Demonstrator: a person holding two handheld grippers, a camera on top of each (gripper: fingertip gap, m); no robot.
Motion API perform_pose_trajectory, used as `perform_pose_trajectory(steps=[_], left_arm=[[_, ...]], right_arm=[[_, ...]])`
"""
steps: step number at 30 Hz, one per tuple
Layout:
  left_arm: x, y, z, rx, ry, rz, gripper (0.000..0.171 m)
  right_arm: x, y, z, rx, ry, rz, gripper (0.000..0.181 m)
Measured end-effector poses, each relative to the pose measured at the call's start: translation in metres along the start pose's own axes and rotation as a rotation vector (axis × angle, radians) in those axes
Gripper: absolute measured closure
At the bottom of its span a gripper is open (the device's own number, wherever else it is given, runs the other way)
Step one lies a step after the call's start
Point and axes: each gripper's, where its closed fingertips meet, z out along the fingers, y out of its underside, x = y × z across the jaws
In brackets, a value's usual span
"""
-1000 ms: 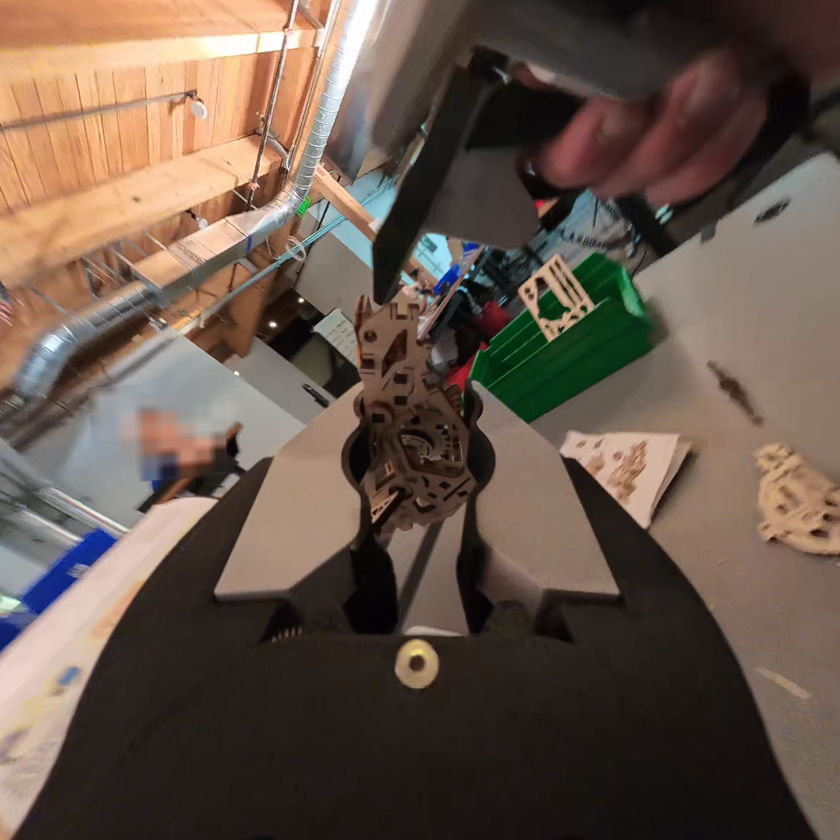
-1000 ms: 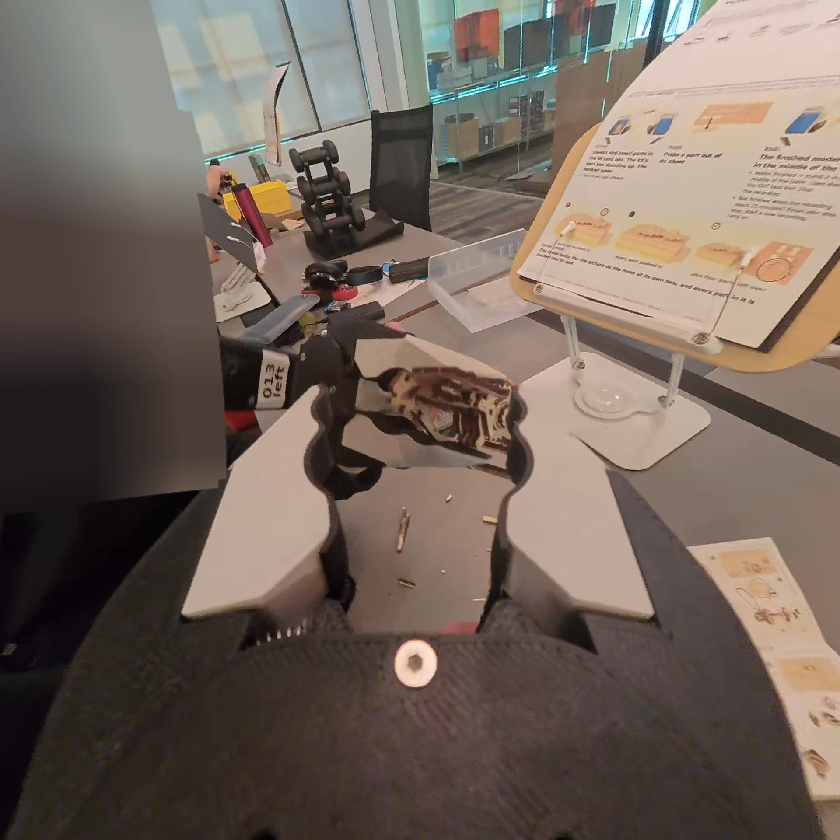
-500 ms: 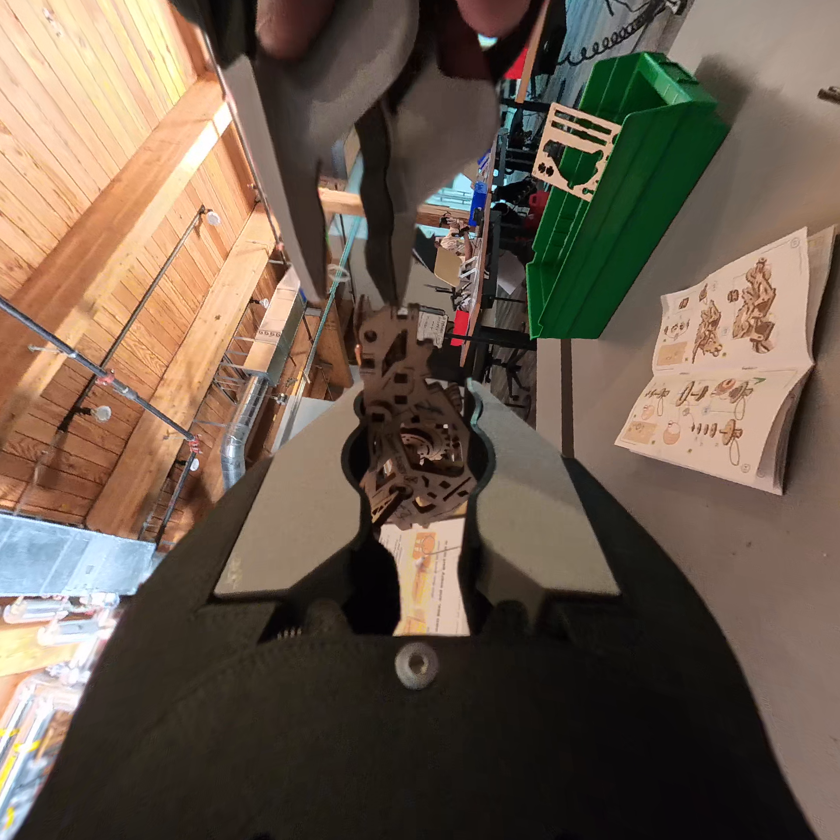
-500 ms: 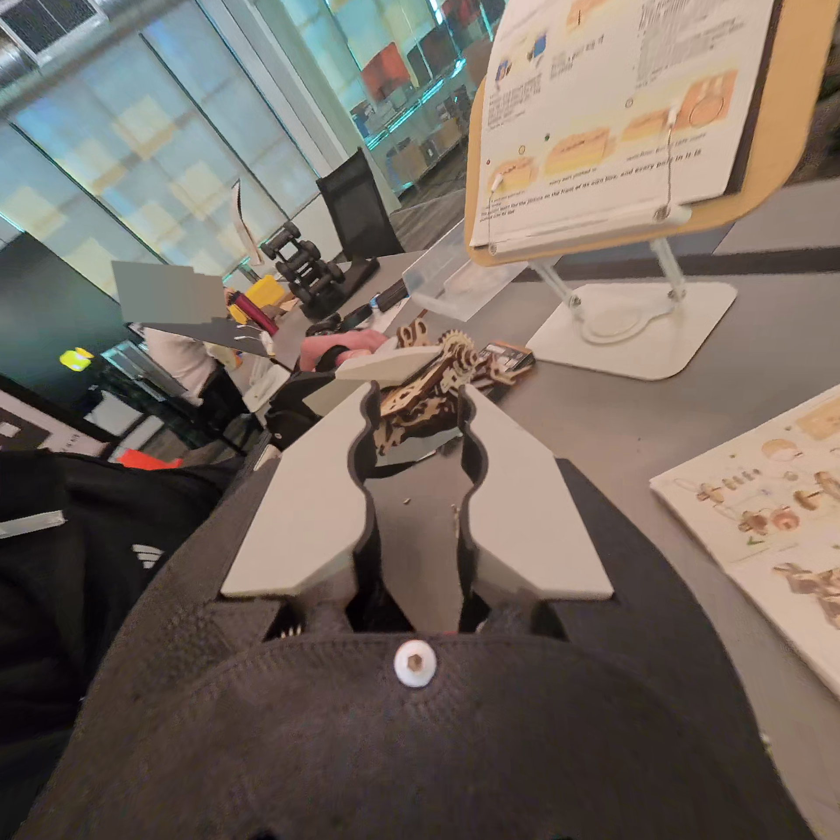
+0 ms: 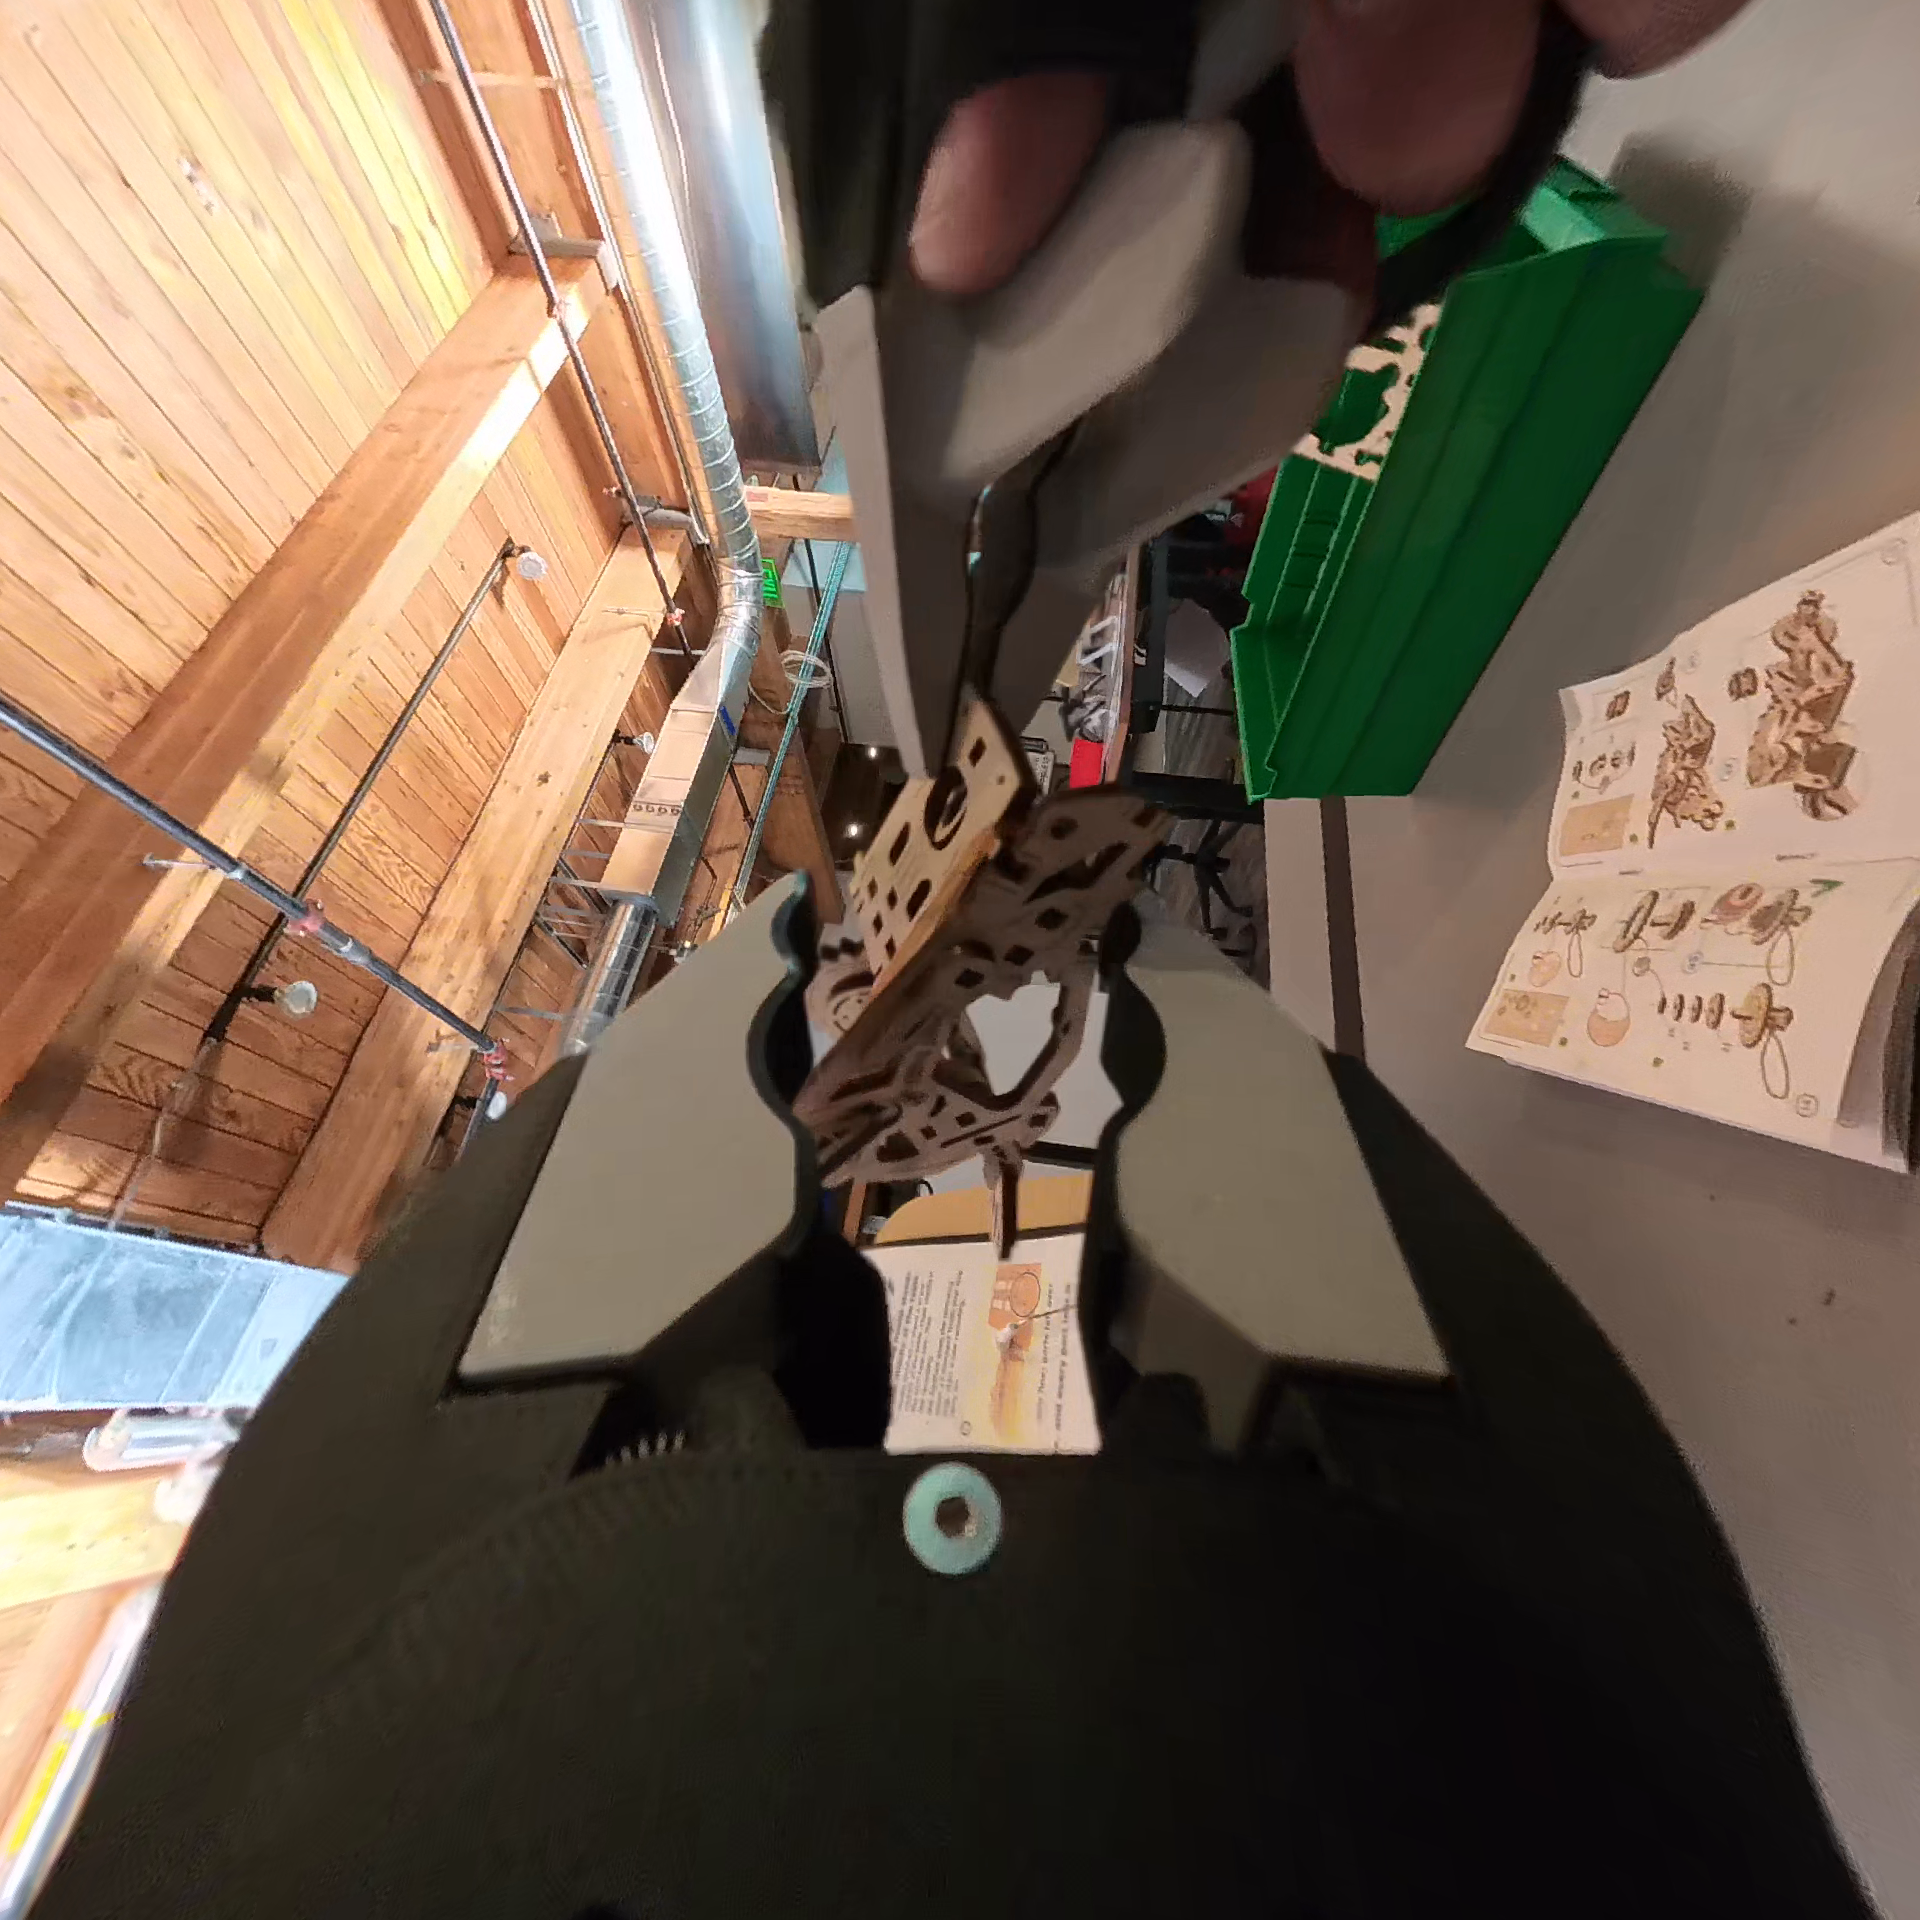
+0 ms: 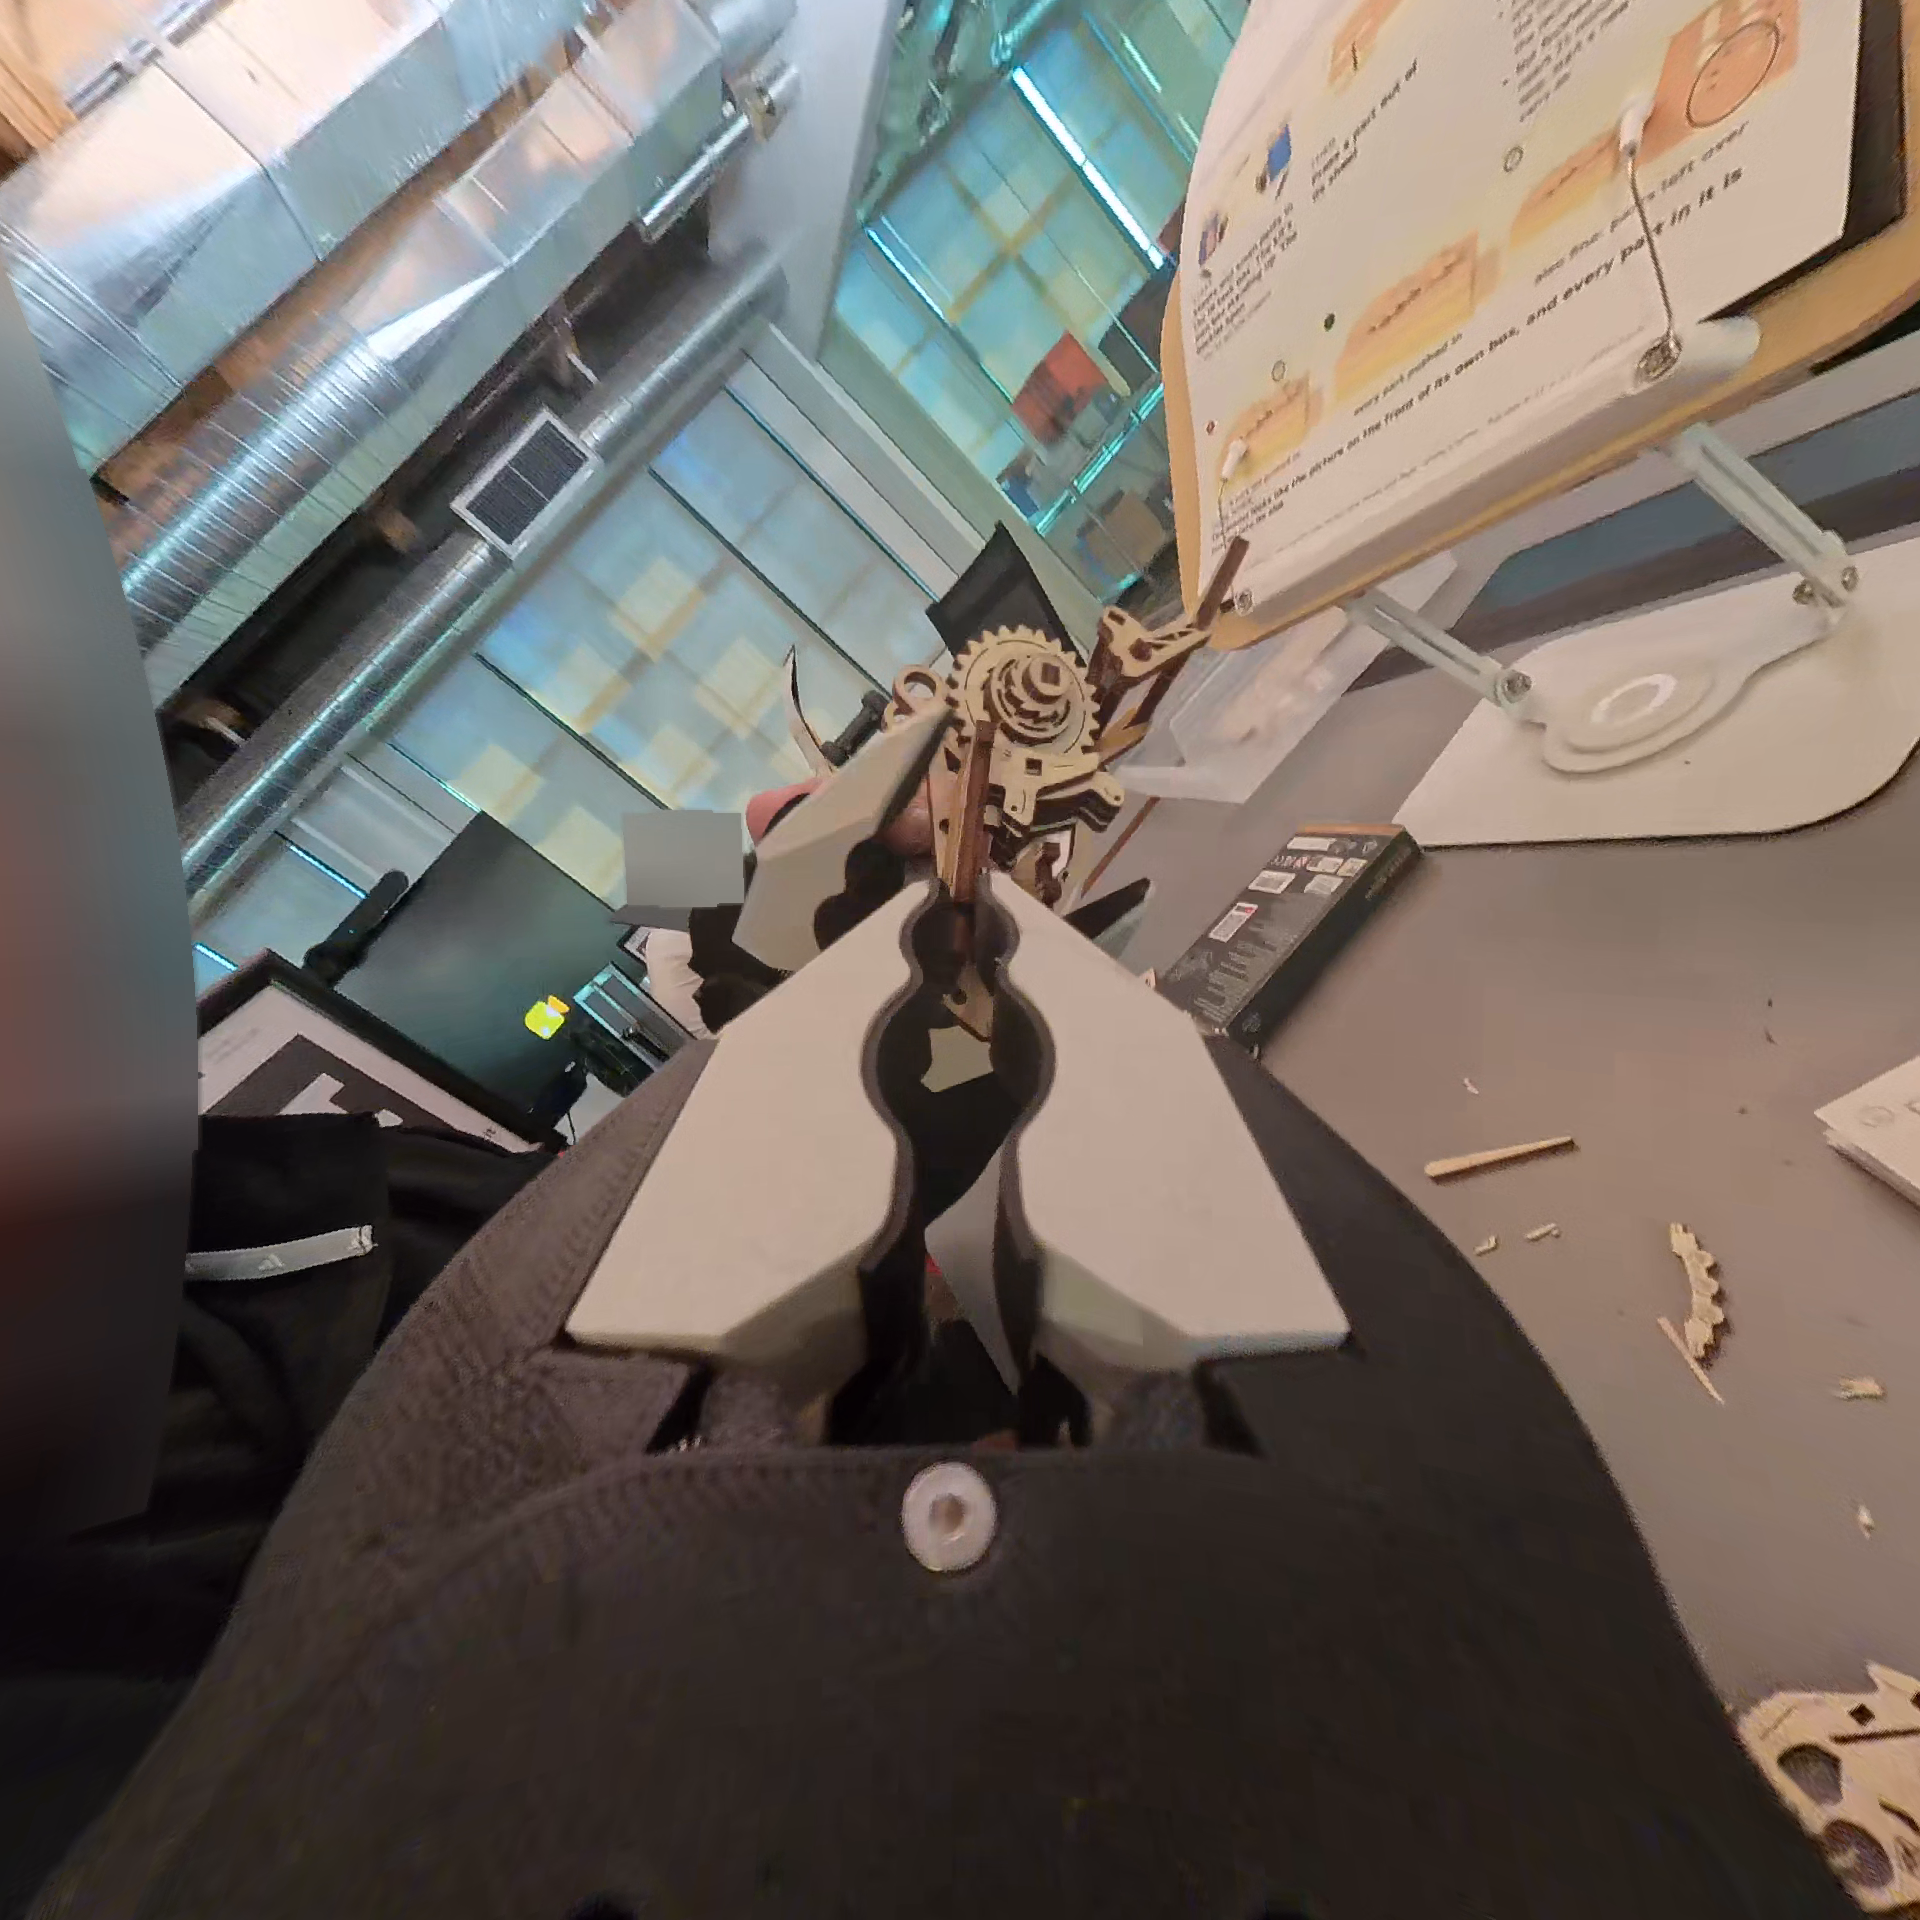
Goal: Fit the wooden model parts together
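My left gripper [image 5: 951, 914] is shut on a dark, pierced wooden model [image 5: 966, 1039] with gears, held up in the air. My right gripper [image 6: 961, 894] is shut on a thin pale wooden plate [image 5: 930, 842] with cut-outs. The plate rests against the top of the model. In the left wrist view the right gripper [image 5: 961, 717] comes down from above, with a person's hand [image 5: 1403, 104] around it. In the right wrist view the plate [image 6: 966, 831] is edge-on. The model's gear [image 6: 1023, 696] shows beyond it, beside a left finger [image 6: 831, 842].
A green bin [image 5: 1455, 468] holding a cut wooden sheet [image 5: 1371, 395] stands on the grey table [image 5: 1662, 1351]. An open instruction booklet [image 5: 1714, 883] lies near it. A document stand [image 6: 1507, 260], a black box [image 6: 1309, 925] and wooden scraps [image 6: 1496, 1153] are to the right.
The right gripper has gone from part open to shut on the pale plate at the model's top. The model has turned between the left fingers. Both grippers have tilted.
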Motion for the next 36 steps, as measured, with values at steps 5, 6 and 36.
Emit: perform_pose_trajectory(steps=[5,6,36], left_arm=[[-0.002,-0.001,0.002,0.009,0.004,-0.102,0.107],[-0.003,-0.002,0.002,0.015,-0.009,-0.112,0.105],[-0.048,0.013,-0.031,0.807,0.139,-1.984,0.120]], right_arm=[[-0.003,-0.009,-0.002,0.063,-0.044,-0.029,0.181],[-0.005,-0.011,-0.002,0.075,-0.058,-0.037,0.181],[-0.018,-0.012,-0.005,-0.009,-0.109,-0.354,0.181]])
